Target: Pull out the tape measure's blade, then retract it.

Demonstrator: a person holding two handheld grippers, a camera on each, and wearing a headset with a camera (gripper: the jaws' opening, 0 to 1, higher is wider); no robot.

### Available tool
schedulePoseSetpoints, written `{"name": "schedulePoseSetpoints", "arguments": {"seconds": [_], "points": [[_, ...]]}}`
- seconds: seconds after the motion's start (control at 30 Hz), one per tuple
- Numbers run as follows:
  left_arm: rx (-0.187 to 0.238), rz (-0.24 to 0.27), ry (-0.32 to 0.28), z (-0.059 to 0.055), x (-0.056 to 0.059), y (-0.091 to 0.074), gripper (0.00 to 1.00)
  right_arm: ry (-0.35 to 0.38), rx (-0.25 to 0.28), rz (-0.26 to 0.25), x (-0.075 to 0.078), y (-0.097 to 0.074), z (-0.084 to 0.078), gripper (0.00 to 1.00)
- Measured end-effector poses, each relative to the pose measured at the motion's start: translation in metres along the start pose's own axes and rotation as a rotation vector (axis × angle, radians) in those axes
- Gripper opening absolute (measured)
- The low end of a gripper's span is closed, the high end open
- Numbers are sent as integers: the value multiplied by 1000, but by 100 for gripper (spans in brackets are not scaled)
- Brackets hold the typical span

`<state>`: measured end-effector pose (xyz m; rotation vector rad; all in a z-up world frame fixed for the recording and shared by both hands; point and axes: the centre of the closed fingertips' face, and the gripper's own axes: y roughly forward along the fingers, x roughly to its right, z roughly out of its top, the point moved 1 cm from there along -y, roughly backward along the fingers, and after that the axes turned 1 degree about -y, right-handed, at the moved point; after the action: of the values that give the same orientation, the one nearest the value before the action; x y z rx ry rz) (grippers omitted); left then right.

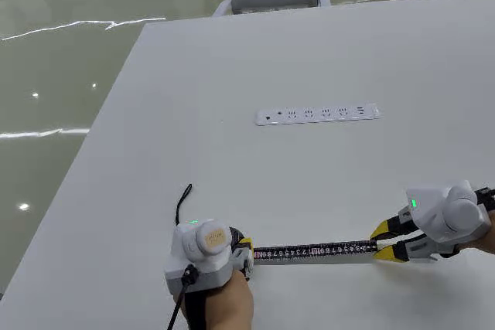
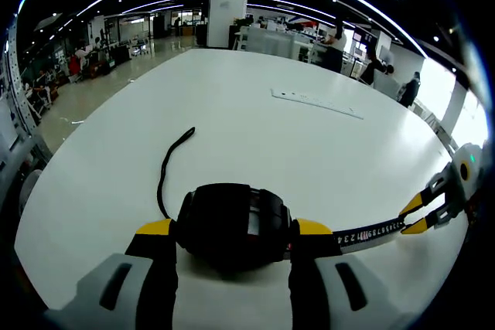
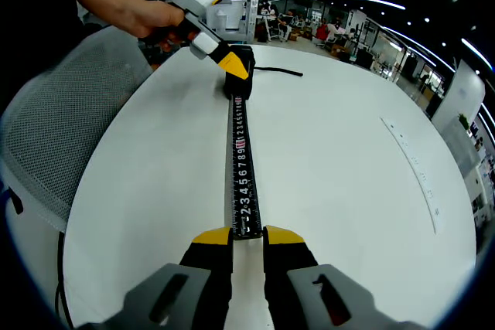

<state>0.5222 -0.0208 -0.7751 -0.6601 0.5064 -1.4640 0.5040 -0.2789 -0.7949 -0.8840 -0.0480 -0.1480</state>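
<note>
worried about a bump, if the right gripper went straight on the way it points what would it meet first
The right gripper points along the blade it grips; straight ahead it would likely meet the tape measure case held in the left gripper.

Bright, even overhead light; fisheye edges

Power strip seemingly well past blade
</note>
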Motion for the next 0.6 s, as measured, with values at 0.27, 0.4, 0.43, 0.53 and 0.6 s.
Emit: {"name": "schedulePoseSetpoints", "arguments": {"seconds": [0.27,0.4,0.43,0.53,0.6], "points": [[0,-7,1,0,0,0,54,0,1,2,0,1,1,14],[0,-7,0,0,0,0,54,0,1,2,0,1,1,14],[0,-7,0,0,0,0,54,-1,1,2,0,1,2,14],[-3,-10,2,0,0,0,54,-1,1,3,0,1,2,14],[-8,-11,2,1,0,0,54,0,2,3,0,1,3,14]]}}
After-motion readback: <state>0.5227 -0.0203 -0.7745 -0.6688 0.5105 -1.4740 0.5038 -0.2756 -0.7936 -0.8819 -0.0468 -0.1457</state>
